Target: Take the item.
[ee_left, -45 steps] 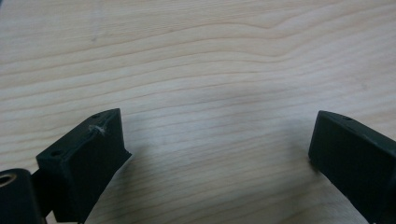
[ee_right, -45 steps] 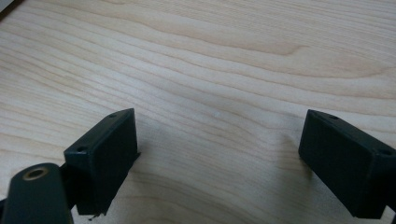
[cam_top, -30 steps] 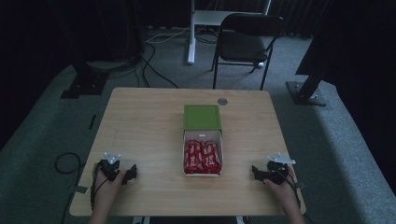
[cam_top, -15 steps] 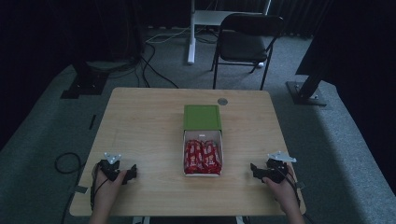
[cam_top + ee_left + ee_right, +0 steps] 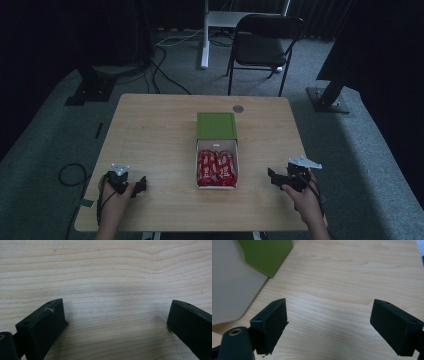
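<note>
A white box (image 5: 217,146) of red packets (image 5: 217,166) lies open at the table's middle, its green lid (image 5: 216,125) folded back on the far side. My left gripper (image 5: 141,183) rests low on the table near the front left corner, well left of the box; its jaws stand wide apart over bare wood (image 5: 115,315). My right gripper (image 5: 270,176) sits near the front right, a short way right of the box, also open (image 5: 328,320). In the right gripper view the white box wall (image 5: 232,287) and green lid (image 5: 265,255) show at upper left.
The wooden table (image 5: 150,130) has a small grey round disc (image 5: 238,108) near its far edge. Beyond the table stand a black folding chair (image 5: 262,40) and a white stand (image 5: 205,35); cables (image 5: 165,75) run across the grey floor.
The right gripper has edged slightly left toward the box. The left gripper and the box have not moved.
</note>
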`<state>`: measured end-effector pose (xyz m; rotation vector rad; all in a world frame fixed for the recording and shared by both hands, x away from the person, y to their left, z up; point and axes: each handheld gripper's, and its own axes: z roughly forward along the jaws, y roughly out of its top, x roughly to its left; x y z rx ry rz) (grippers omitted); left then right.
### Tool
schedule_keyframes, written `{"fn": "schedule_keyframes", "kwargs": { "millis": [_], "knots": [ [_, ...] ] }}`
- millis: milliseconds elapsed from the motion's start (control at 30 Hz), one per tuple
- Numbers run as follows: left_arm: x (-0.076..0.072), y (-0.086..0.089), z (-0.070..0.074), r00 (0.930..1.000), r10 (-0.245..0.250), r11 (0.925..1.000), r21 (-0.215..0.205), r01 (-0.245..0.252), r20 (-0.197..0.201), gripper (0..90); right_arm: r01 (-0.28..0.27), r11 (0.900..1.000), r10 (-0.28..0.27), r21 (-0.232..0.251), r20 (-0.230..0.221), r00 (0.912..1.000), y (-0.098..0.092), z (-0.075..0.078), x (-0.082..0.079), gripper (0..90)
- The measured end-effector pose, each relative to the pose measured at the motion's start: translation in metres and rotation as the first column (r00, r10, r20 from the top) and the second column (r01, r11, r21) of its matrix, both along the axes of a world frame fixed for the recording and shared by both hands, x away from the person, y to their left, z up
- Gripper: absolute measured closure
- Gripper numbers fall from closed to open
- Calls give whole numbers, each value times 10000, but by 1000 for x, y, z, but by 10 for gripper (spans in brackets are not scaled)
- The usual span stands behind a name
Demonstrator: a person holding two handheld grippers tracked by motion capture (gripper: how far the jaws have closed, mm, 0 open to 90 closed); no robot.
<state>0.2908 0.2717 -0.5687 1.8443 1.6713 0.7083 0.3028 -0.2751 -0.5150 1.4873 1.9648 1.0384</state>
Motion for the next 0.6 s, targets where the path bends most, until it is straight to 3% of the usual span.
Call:
{"fn": "schedule_keyframes", "kwargs": {
  "millis": [600],
  "knots": [
    [0, 0, 0, 10000, 13, 10000, -13, -13, 5, 22, -908, 9951, 874, 386, 828, 9927, 35, 43, -3, 161]
  ]
}}
